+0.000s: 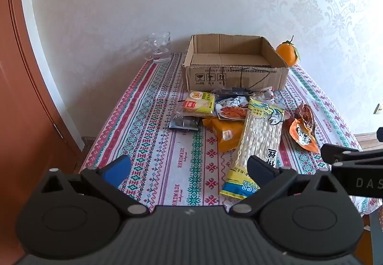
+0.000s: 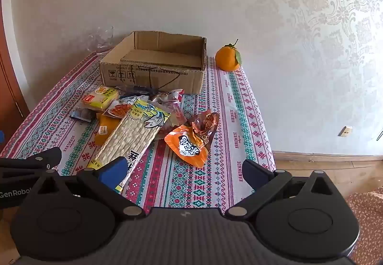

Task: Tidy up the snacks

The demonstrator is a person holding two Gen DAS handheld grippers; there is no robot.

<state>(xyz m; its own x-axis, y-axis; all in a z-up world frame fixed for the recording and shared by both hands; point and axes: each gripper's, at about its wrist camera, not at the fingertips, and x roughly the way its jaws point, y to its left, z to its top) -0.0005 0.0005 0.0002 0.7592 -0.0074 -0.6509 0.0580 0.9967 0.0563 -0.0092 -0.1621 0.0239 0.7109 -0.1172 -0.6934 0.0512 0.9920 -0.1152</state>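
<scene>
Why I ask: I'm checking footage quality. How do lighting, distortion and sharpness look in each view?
Left wrist view: soft daylight, no harsh glare; fisheye bends the door frame; the cardboard box is reasonably sharp. Right wrist view: similar light; the glass mug is faint against the wall; the orange is clear.

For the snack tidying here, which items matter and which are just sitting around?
Job items: cardboard box; long fish-stick pack; yellow pack; orange pouch; orange packet; dark sachet.
Bystanders: glass mug; orange fruit; patterned tablecloth.
</scene>
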